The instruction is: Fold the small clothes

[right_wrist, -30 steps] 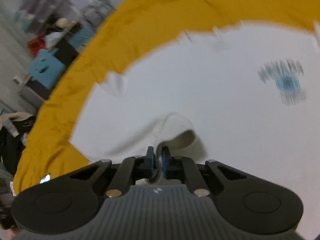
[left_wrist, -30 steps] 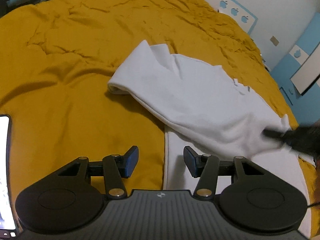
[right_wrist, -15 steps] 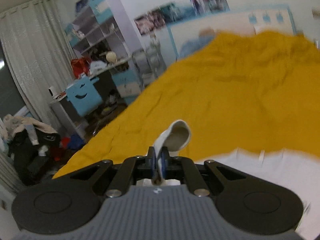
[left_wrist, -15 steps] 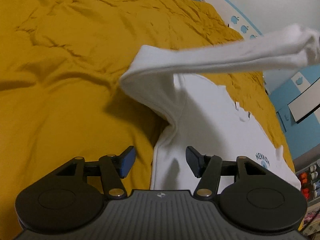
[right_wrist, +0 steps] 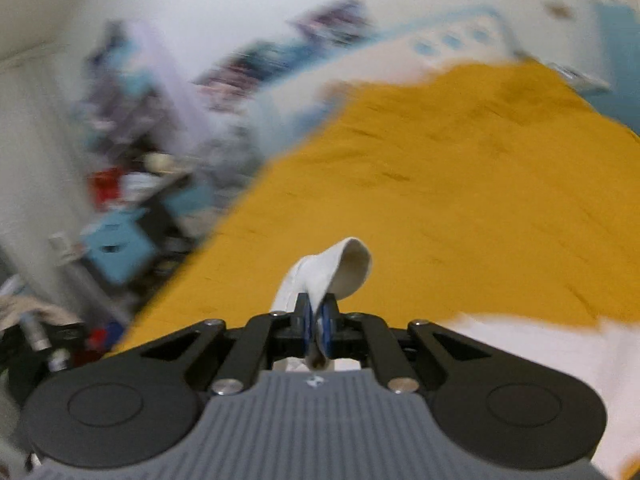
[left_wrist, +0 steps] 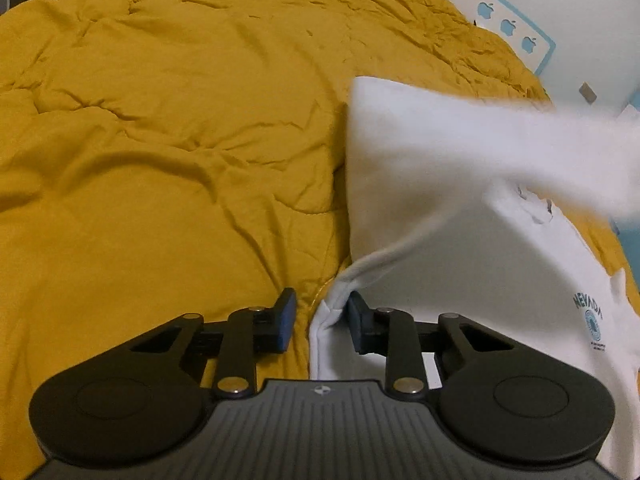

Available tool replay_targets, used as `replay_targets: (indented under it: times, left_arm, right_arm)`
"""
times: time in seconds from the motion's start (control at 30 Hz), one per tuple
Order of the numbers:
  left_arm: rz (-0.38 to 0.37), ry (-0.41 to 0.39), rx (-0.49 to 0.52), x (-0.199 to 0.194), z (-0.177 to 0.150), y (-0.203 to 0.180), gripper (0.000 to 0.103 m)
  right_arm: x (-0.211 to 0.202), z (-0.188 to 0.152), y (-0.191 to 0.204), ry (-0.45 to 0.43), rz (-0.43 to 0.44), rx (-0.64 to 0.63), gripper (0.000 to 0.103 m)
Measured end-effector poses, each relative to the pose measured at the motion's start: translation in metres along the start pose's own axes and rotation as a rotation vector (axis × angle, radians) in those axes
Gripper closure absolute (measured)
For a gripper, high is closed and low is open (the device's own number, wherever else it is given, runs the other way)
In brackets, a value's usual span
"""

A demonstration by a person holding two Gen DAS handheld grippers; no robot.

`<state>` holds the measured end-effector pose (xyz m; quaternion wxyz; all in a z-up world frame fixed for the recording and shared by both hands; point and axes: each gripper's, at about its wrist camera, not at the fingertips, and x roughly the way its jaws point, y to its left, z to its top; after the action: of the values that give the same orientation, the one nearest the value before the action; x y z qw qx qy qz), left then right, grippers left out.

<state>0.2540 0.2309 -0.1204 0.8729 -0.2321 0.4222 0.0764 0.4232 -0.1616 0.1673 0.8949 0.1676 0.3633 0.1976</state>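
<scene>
Viewing left wrist first, then right wrist.

Left view, bedding: yellow quilt (left_wrist: 168, 128) fills most of the frame, creased, covering a bed.
Left view, garment: white shirt (left_wrist: 500, 288) lies on the quilt's right part; blue "NEVADA" print near its right edge; its left hem runs down toward the gripper.
Left view, lifted part: one part of the shirt rises from the flat part and stretches off to the right edge, blurred.
Left view, left gripper (left_wrist: 318, 322): jaws closing, a gap visible between them; the shirt's bunched hem sits in that gap, against the right pad; left pad stands apart from the cloth, over bare quilt.
Left view, background: white wall with a blue-edged headboard (left_wrist: 516, 32) bearing apple shapes, top right.
Left view only: print, flat body of the shirt, headboard detail, hem at the left jaws.

Right view, right gripper (right_wrist: 316, 322): jaws closed, pinching a strip of the shirt (right_wrist: 324, 276); cloth loops up above the blue pads.
Right view, garment: more white cloth along the lower right, over the quilt (right_wrist: 460, 208).
Right view, background: heavily blurred; shelving and clutter (right_wrist: 132, 184) at left with blue and red items; white wall above.
Right view only: the pinch itself, and the room to the left of the bed. Left gripper cannot be seen here.
</scene>
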Motion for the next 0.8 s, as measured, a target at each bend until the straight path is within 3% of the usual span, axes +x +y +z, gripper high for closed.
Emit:
replay_targets:
  times: [0.13, 0.2, 0.3, 0.43, 0.53, 0.63, 0.7, 0.73, 0.8]
  left_arm:
    - [0.016, 0.002, 0.036, 0.001, -0.001, -0.008, 0.07]
    - [0.027, 0.002, 0.05, 0.002, 0.0, -0.01, 0.07]
    - [0.041, 0.003, 0.064, 0.001, -0.001, -0.015, 0.07]
    - [0.057, 0.007, 0.083, -0.001, -0.005, -0.017, 0.069]
    - [0.068, 0.013, 0.09, 0.0, -0.003, -0.019, 0.069]
    - [0.078, 0.017, 0.09, 0.003, -0.002, -0.021, 0.068]
    - [0.084, 0.018, 0.089, 0.005, -0.001, -0.022, 0.067]
    - [0.088, 0.019, 0.092, 0.005, -0.001, -0.023, 0.067]
    - [0.097, 0.019, 0.098, 0.007, -0.001, -0.026, 0.067]
  right_arm:
    - [0.02, -0.053, -0.105, 0.09, -0.27, 0.073, 0.103]
    - [0.031, -0.078, -0.151, 0.155, -0.339, 0.142, 0.103]
    - [0.04, -0.102, -0.188, 0.194, -0.329, 0.222, 0.103]
    - [0.038, -0.122, -0.202, 0.176, -0.306, 0.267, 0.102]
    - [0.034, -0.129, -0.204, 0.175, -0.336, 0.247, 0.102]
    - [0.014, -0.127, -0.21, 0.156, -0.336, 0.262, 0.095]
    - [0.0, -0.13, -0.211, 0.141, -0.291, 0.297, 0.081]
    - [-0.005, -0.131, -0.21, 0.138, -0.26, 0.312, 0.066]
    - [-0.01, -0.134, -0.207, 0.138, -0.22, 0.316, 0.065]
